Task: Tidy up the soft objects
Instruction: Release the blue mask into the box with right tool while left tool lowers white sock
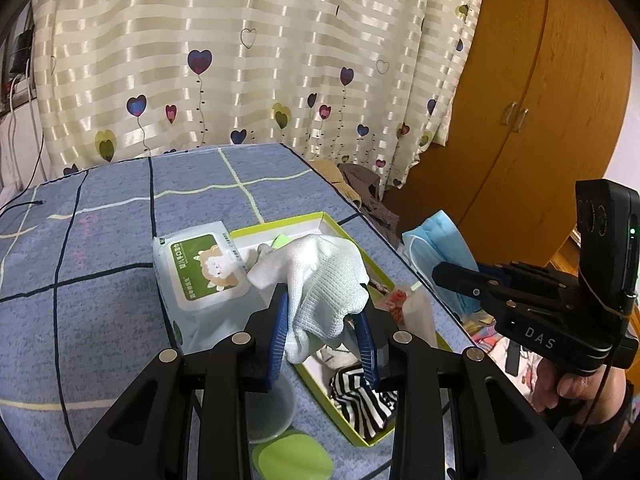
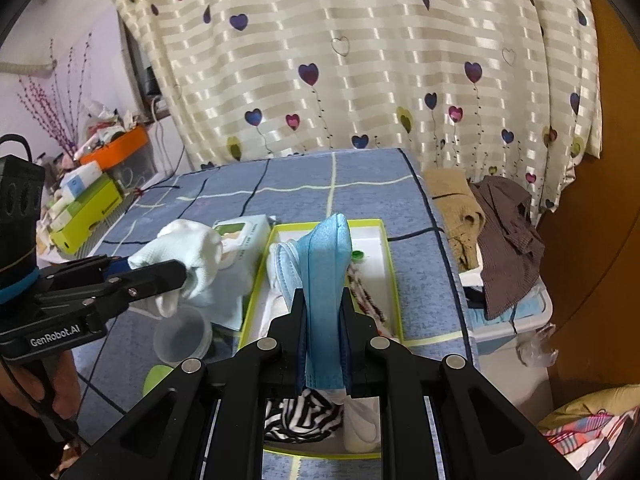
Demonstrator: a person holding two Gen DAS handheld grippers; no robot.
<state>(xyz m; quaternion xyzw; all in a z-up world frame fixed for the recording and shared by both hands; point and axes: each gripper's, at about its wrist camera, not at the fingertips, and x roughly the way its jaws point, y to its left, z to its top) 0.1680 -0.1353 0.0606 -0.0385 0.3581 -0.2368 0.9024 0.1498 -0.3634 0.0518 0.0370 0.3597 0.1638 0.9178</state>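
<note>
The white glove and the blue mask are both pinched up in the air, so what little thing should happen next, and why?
Probably lower the left gripper and release the white glove into the green-rimmed box. The glove hangs right above the box, which already holds a striped cloth, while the right gripper holds the blue mask clamped above the same box.

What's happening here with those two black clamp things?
A person is sorting soft items using two handheld grippers. The left gripper is pinching a white glove, and the right gripper is pinching a blue face mask. Both are held above a green-rimmed box, which already has a striped cloth inside.
</note>
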